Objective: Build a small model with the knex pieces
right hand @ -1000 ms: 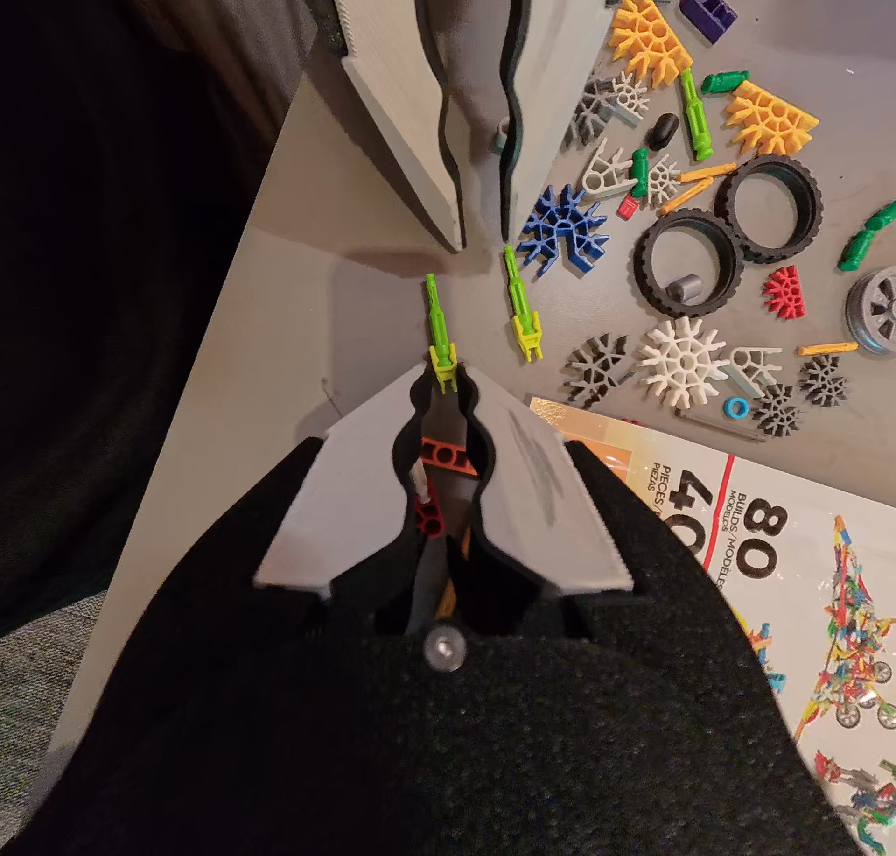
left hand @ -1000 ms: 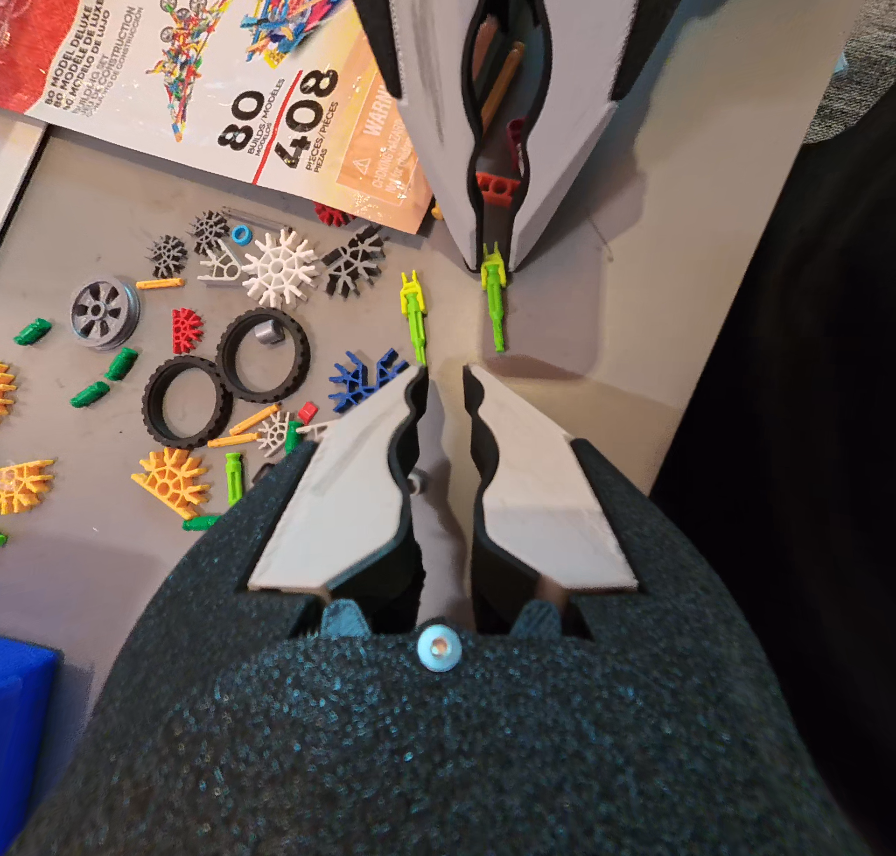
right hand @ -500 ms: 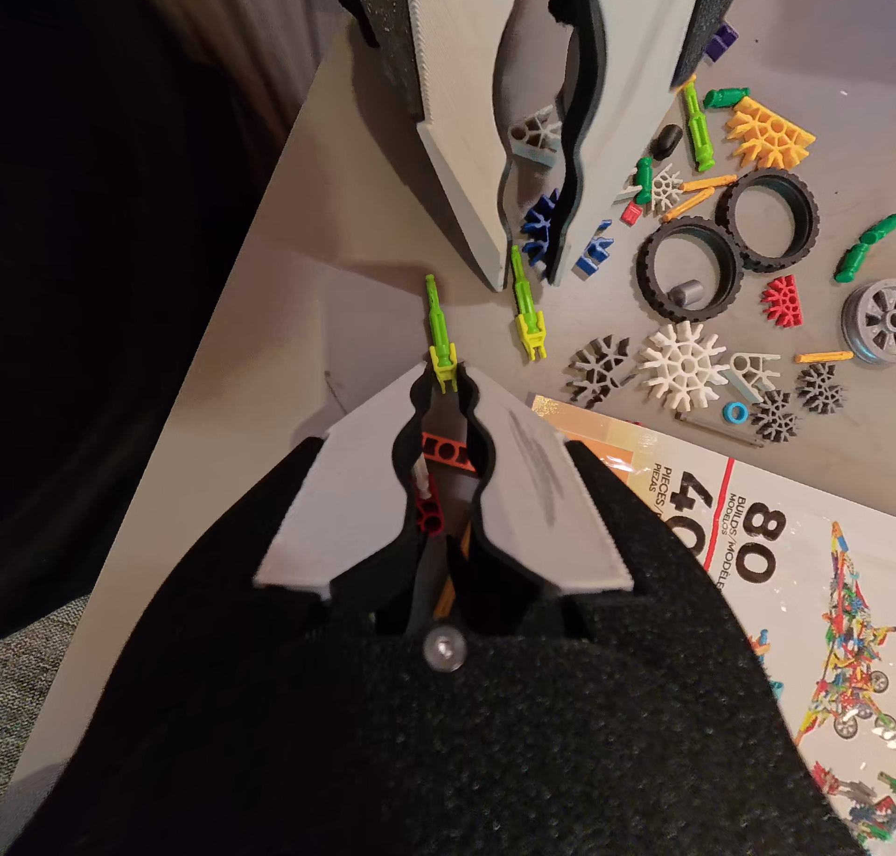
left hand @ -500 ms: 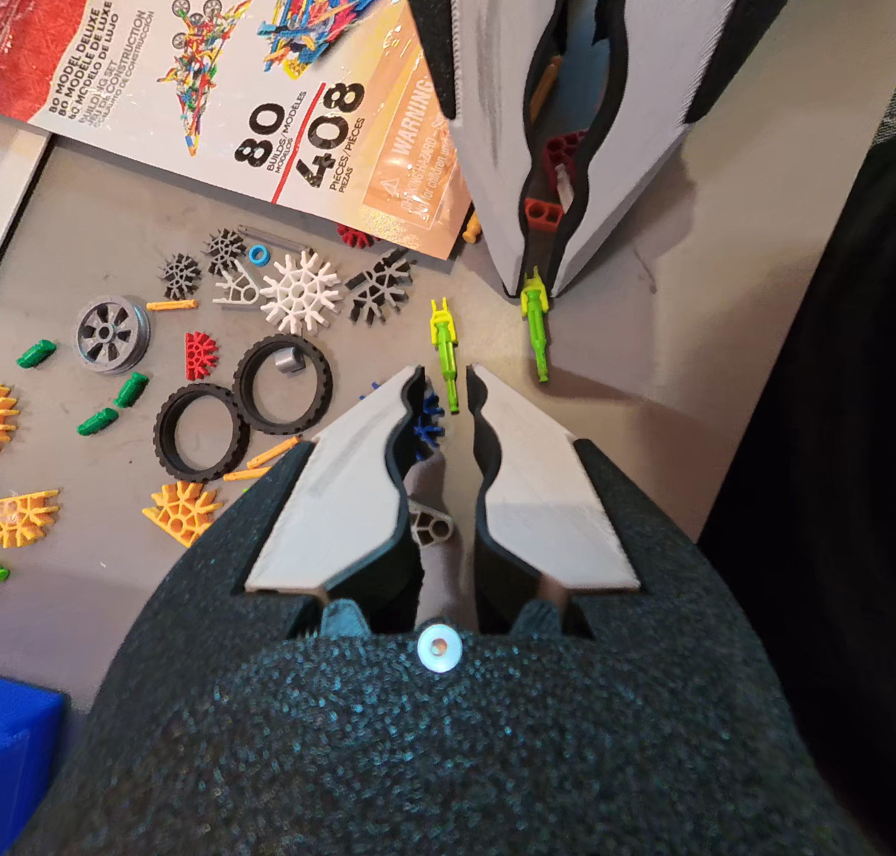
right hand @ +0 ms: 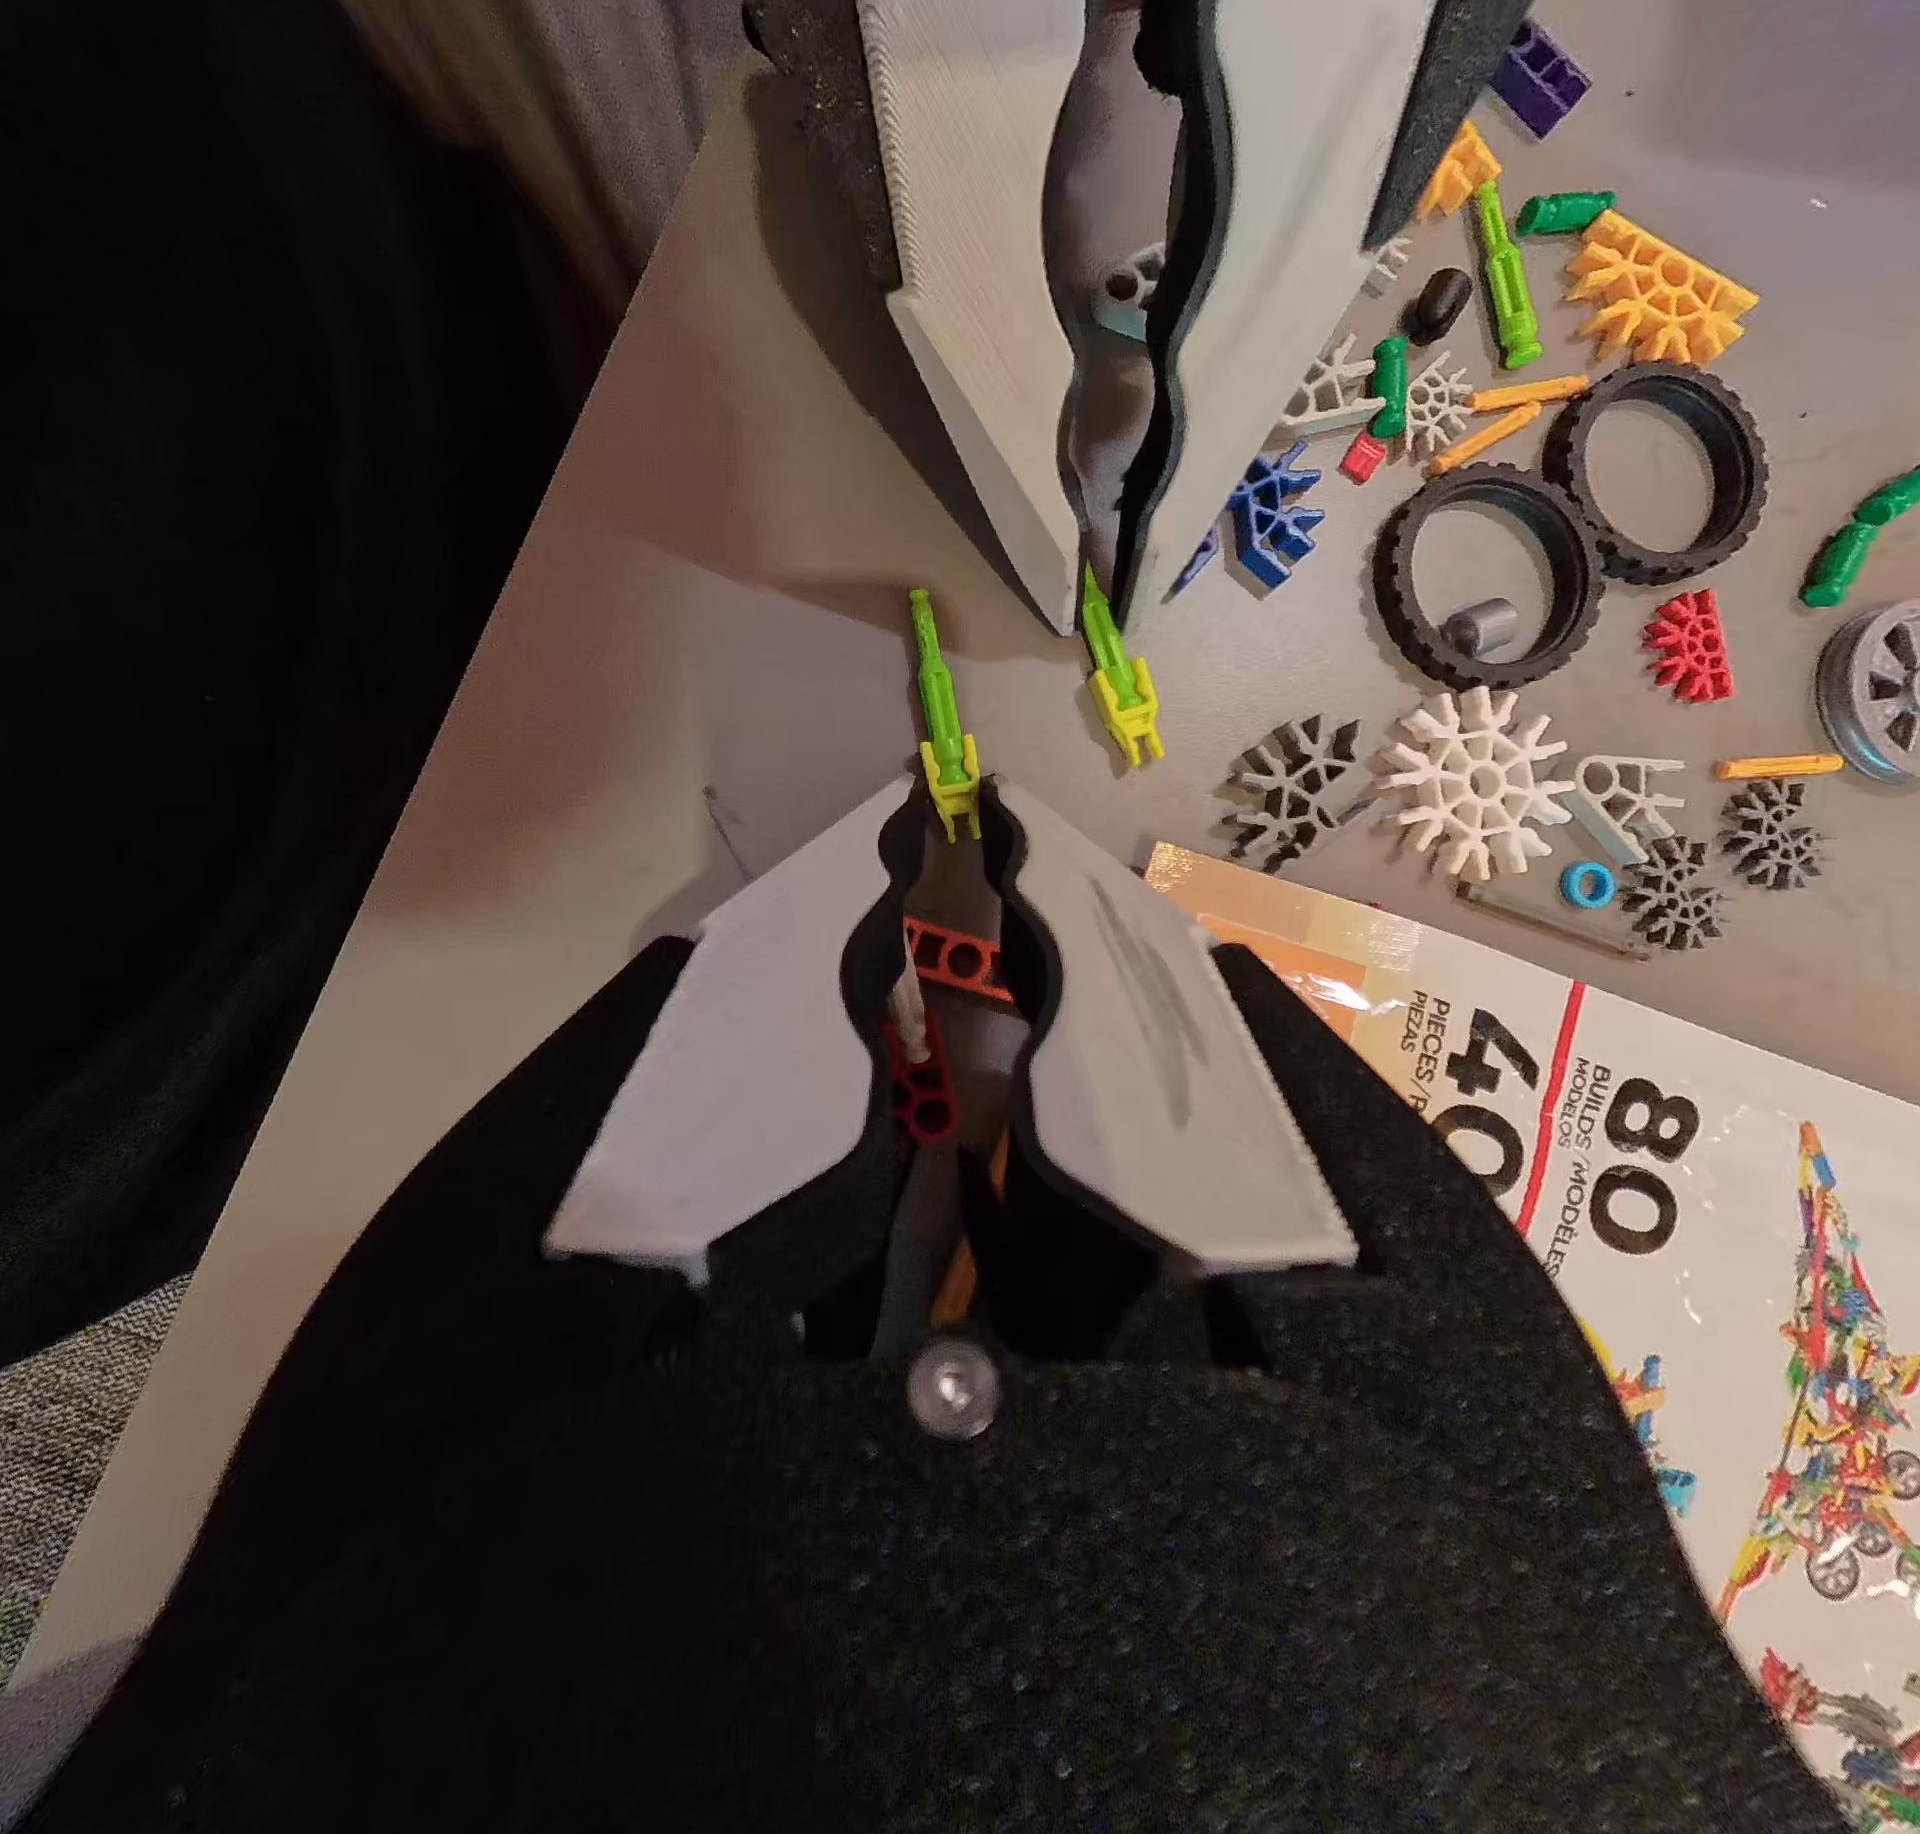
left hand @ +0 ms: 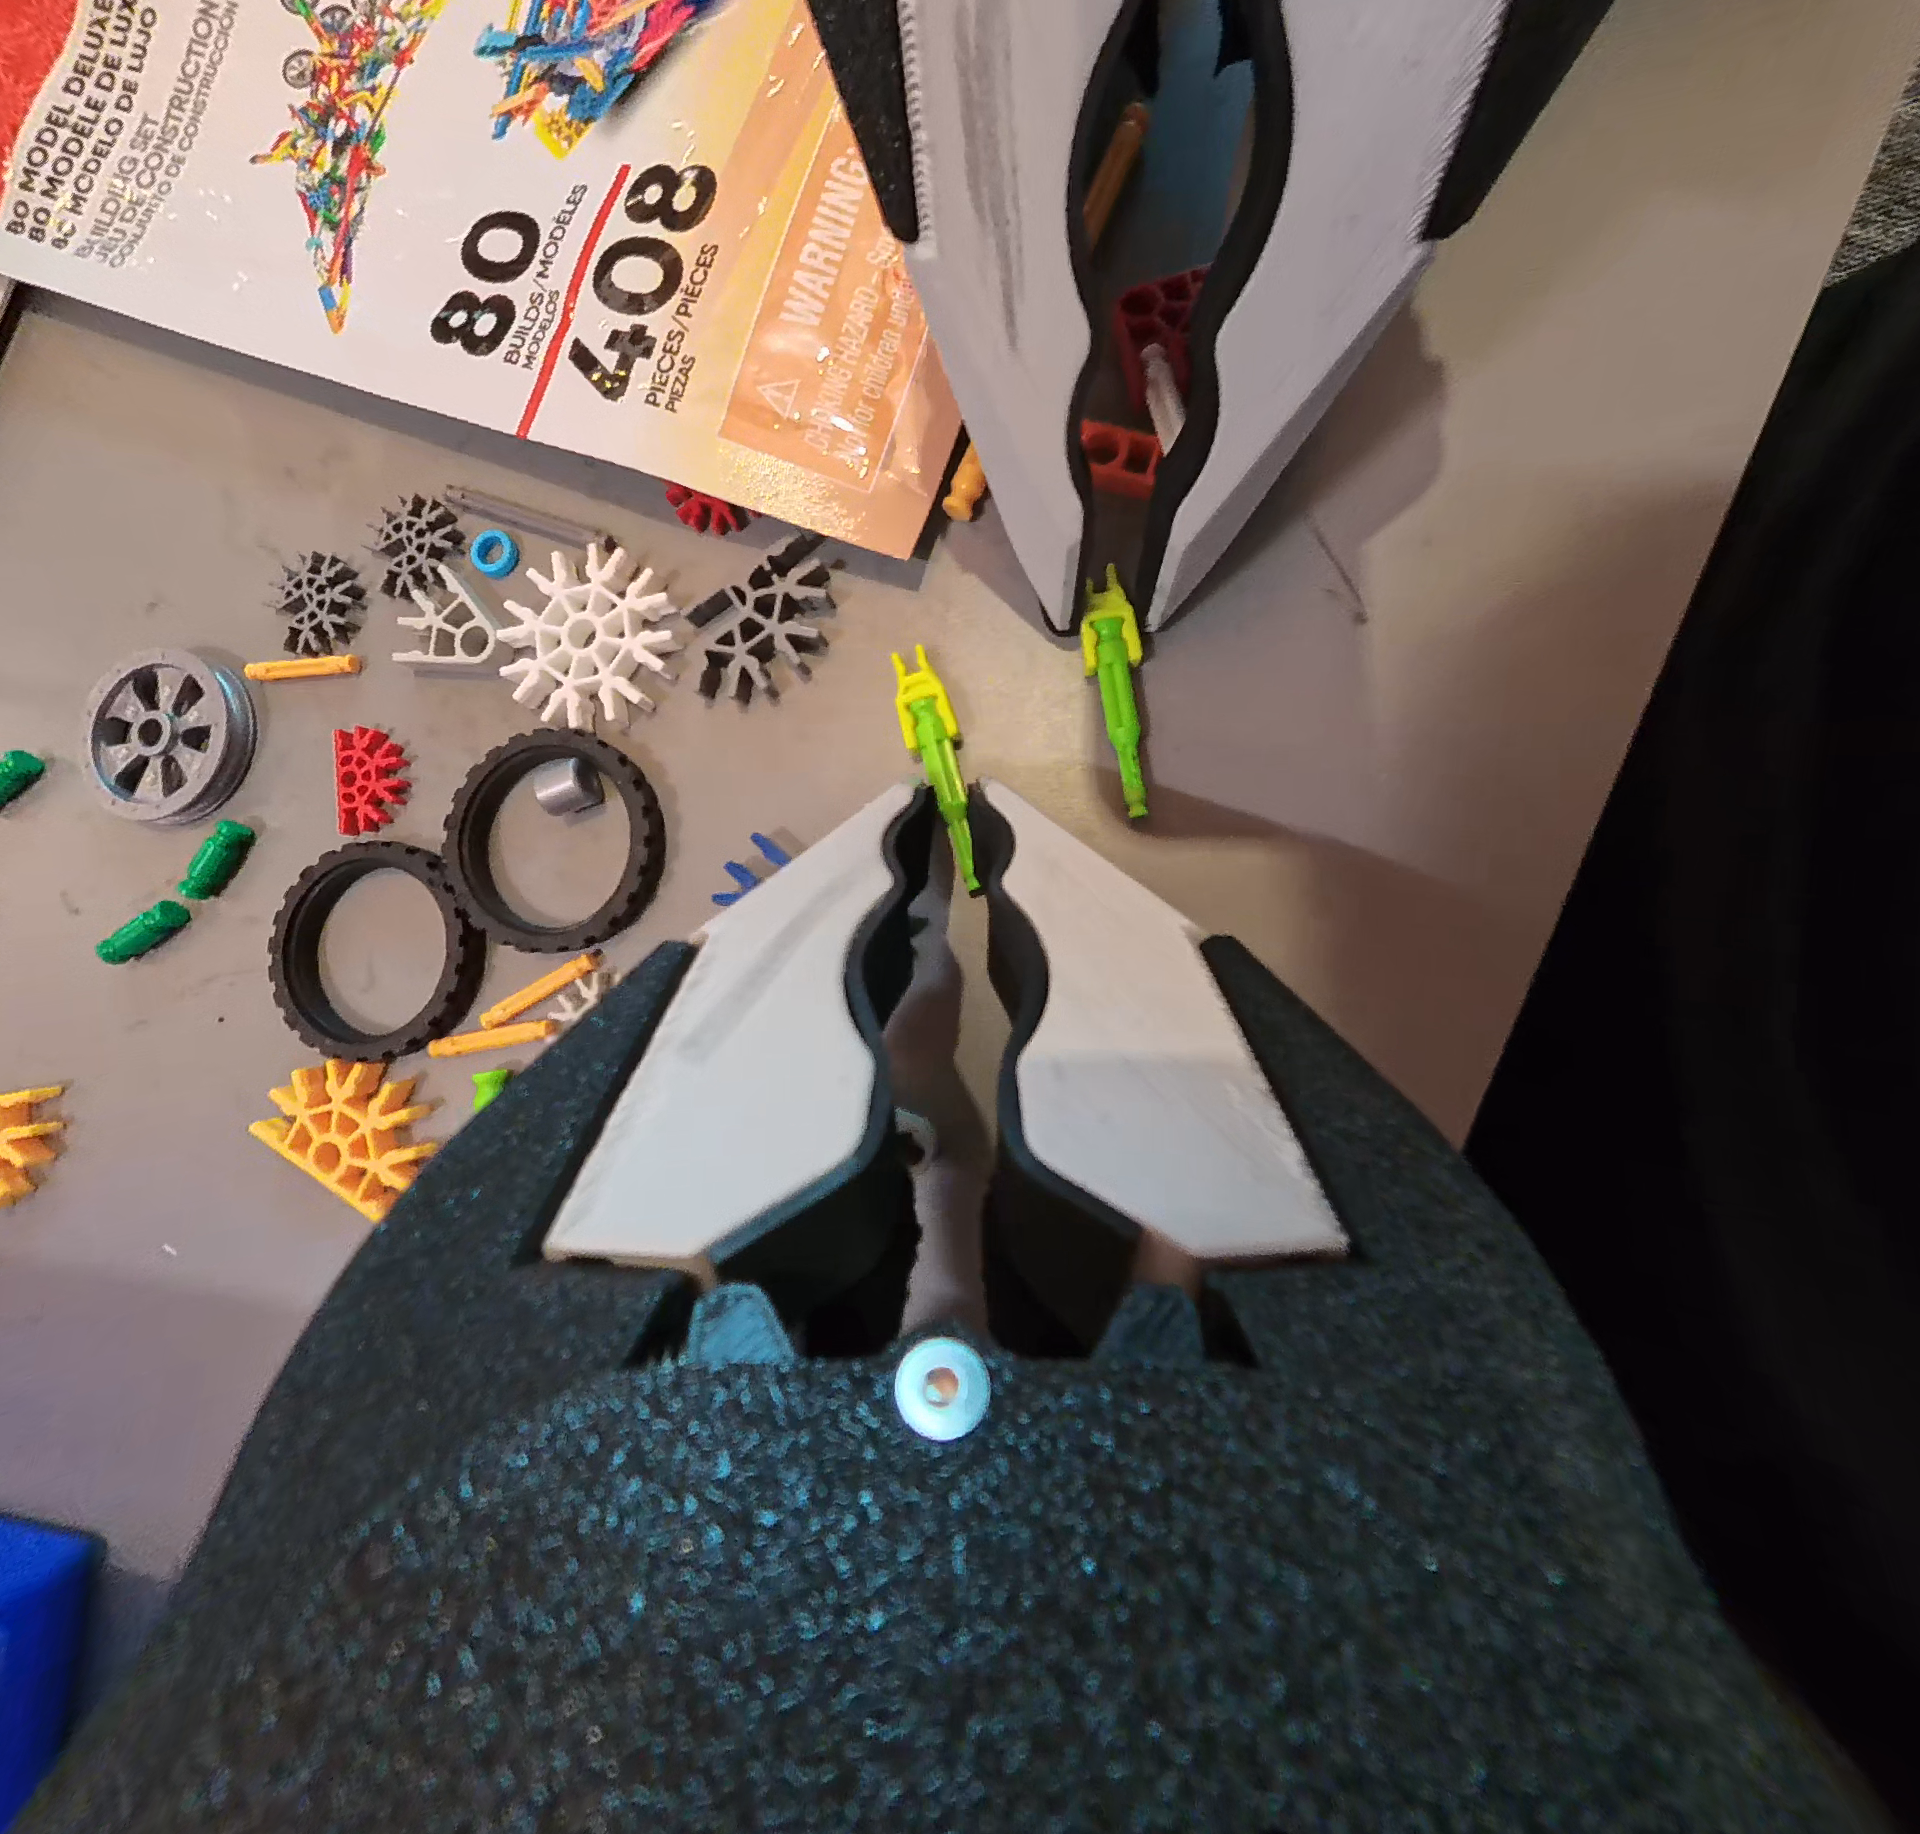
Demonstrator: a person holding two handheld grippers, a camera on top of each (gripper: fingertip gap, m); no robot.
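Observation:
My right gripper [right hand: 953,792] is shut on the yellow clip end of a green rod [right hand: 940,704] that points away from it, low over the grey table. An orange connector [right hand: 956,958], a red connector [right hand: 920,1098] and a white rod sit deeper between its fingers. My left gripper [left hand: 951,795] faces it, its jaws closed narrowly on the thin end of a second green rod with a yellow clip [left hand: 932,735] lying on the table. Each gripper shows in the other's view: the right one in the left wrist view [left hand: 1110,621], the left one in the right wrist view [right hand: 1099,610].
A printed sheet in plastic [left hand: 416,174] lies behind the loose parts. There are two black tyres [left hand: 364,953], a grey wheel hub [left hand: 166,735], white [left hand: 587,631], black, yellow, red and blue [right hand: 1273,517] connectors, and small green and orange rods. The table edge [right hand: 582,434] runs close beside both grippers. There is about 4 centimetres between the tips of the two grippers. It is some 15 centimetres from my left tips to the grey wheel hub [left hand: 166,735].
My left gripper has moved forward onto the second green rod and its jaws have narrowed around it. The two grippers are closer together. The right gripper keeps its hold.

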